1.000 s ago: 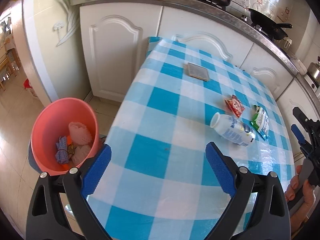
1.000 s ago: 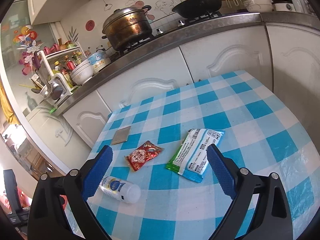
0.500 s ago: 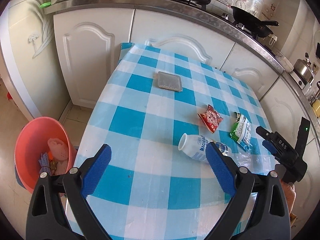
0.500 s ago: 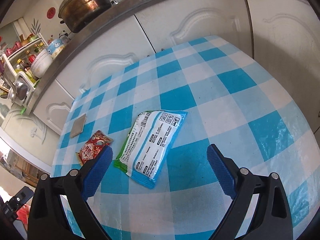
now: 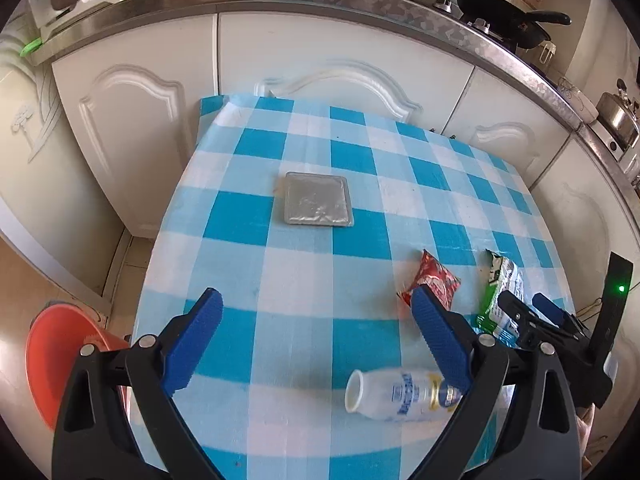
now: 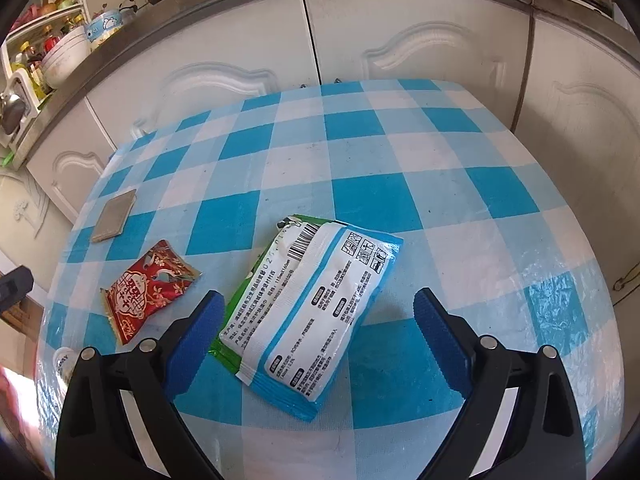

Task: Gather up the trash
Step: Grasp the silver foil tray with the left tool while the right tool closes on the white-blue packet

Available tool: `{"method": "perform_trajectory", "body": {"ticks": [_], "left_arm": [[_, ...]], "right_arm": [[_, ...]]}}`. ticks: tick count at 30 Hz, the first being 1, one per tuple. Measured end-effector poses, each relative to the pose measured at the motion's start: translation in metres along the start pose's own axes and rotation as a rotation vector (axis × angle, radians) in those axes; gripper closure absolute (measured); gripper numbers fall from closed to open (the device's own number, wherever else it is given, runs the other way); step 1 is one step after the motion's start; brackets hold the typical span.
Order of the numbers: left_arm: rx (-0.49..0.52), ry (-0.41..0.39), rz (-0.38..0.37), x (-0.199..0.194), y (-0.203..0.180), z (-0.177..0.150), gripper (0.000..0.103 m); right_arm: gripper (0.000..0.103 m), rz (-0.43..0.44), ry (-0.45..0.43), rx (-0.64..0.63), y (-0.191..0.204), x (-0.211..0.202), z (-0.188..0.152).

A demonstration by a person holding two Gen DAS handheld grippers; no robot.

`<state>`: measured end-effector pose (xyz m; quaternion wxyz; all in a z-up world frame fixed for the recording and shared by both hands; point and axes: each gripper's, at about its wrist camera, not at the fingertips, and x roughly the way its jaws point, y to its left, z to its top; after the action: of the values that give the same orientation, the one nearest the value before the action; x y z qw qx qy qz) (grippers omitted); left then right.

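left gripper [image 5: 316, 334]: released, jaws wide, angled down over checked table [image 5: 280, 280]; orange bin [image 5: 60, 360] at 8 o'clock, silver packet [image 5: 318, 204] at 12, white bottle [image 5: 396, 394] lying at 4. right gripper [image 6: 318, 338]: released, jaws straddling wipes pack [image 6: 312, 304]; red sachet [image 6: 146, 290] at 9 o'clock.

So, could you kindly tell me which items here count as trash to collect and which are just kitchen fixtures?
Job:
white bottle
red snack packet
wet-wipes pack
silver foil packet
orange bin

Lying about:
black wok
bowls
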<state>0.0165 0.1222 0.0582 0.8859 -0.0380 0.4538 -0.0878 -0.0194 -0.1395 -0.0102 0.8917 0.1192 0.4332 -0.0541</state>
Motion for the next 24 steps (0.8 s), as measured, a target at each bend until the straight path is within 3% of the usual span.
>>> {"method": "perform_trajectory", "body": {"ticks": [12,20,24], "left_arm": [[0.047,0.088,0.028,0.084,-0.015,0.052,0.007],[0.042,0.114,0.056,0.110,-0.010,0.066,0.008],[0.061,0.099,0.096,0.113,-0.011,0.069,0.017]], "right_arm": [[0.009,-0.009,0.005,-0.007,0.003,0.009,0.005],[0.008,-0.018,-0.005,-0.034,0.006,0.013,0.005],[0.008,-0.006,-0.009,-0.033,0.005,0.012,0.005]]}}
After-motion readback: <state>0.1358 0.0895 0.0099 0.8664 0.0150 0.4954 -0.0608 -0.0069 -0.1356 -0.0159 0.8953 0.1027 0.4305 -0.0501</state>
